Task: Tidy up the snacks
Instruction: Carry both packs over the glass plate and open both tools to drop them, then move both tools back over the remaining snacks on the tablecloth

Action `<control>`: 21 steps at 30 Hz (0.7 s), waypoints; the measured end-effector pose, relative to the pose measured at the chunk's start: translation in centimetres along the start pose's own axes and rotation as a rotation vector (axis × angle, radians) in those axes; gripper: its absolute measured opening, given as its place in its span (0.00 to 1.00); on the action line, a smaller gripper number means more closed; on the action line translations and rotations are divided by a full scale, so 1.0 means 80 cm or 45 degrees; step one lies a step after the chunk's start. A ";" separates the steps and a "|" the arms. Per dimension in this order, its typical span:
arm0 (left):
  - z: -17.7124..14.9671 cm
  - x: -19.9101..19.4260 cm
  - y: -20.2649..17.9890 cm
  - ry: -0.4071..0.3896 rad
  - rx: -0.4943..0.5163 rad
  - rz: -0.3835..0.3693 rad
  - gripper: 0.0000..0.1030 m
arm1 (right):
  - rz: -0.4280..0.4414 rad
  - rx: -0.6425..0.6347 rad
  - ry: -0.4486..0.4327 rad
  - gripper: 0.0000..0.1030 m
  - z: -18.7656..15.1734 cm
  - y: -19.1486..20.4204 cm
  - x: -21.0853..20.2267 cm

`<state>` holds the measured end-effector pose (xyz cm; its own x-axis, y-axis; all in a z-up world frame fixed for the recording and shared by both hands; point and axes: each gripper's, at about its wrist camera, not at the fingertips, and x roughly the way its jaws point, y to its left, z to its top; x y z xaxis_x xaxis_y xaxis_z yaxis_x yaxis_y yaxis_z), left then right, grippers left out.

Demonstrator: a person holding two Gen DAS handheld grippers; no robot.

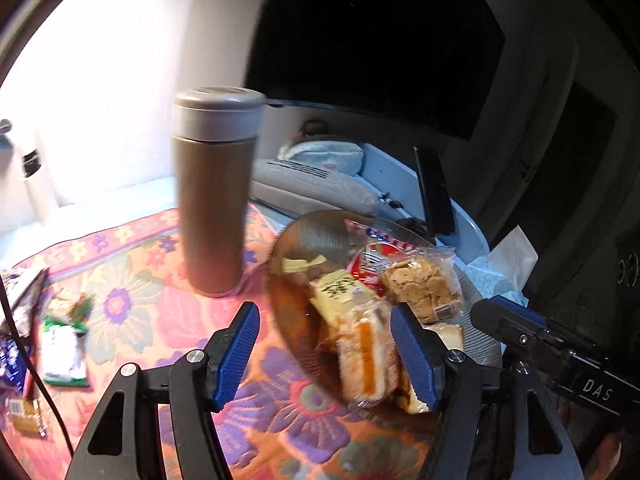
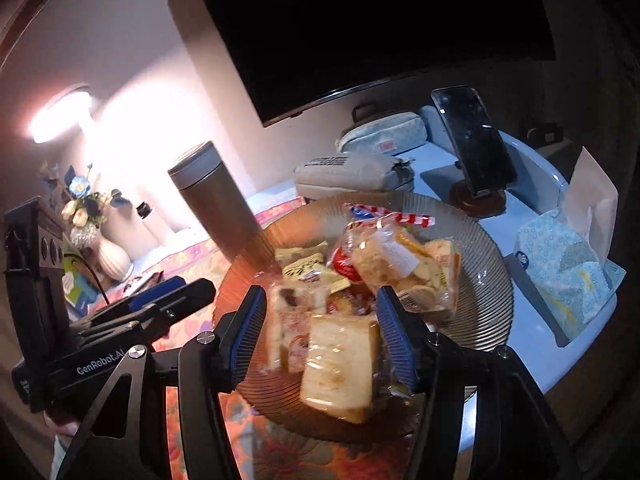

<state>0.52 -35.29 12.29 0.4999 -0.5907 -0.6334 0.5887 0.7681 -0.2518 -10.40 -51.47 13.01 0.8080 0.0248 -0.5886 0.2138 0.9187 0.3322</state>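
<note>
A ribbed brown glass bowl [image 1: 316,232] [image 2: 480,280] on the flowered cloth holds several snack packets, among them a bag of round crackers [image 1: 424,284] [image 2: 404,268]. My left gripper [image 1: 324,356] stands open over the bowl's near left rim. An orange-and-white packet [image 1: 368,356] lies in the bowl against the right finger, and the left pad is clear of it. My right gripper [image 2: 322,340] is over the bowl's near rim, its pads closed on a wrapped bread slice [image 2: 340,368]; a blurred packet [image 2: 284,320] sits beside the left pad. Each gripper shows in the other's view [image 1: 492,316] [image 2: 200,292].
A tall brown thermos [image 1: 216,208] [image 2: 216,208] stands just left of the bowl. Several loose packets [image 1: 64,344] lie at the cloth's left edge. Behind the bowl are pouches [image 2: 348,176], a phone on a stand [image 2: 474,144] and a tissue pack [image 2: 560,264]. A flower vase [image 2: 92,236] stands far left.
</note>
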 end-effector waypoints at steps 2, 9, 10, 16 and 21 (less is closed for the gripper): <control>-0.005 -0.016 0.013 -0.015 -0.019 0.030 0.64 | 0.026 -0.018 0.011 0.55 -0.004 0.014 0.000; -0.034 -0.096 0.086 -0.089 -0.145 0.146 0.64 | 0.169 -0.146 0.102 0.56 -0.026 0.091 0.015; -0.037 -0.108 0.097 -0.103 -0.166 0.166 0.64 | 0.183 -0.182 0.112 0.56 -0.030 0.107 0.017; -0.071 -0.190 0.170 -0.140 -0.258 0.355 0.64 | 0.250 -0.367 0.140 0.60 -0.054 0.190 0.027; -0.108 -0.262 0.230 -0.211 -0.353 0.568 0.65 | 0.340 -0.435 0.166 0.61 -0.074 0.254 0.047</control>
<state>-4.57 -6.64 14.61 0.7690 -0.2069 -0.6048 0.1187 0.9759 -0.1830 -6.27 -30.38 13.17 0.7295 0.3080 -0.6107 -0.2040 0.9502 0.2356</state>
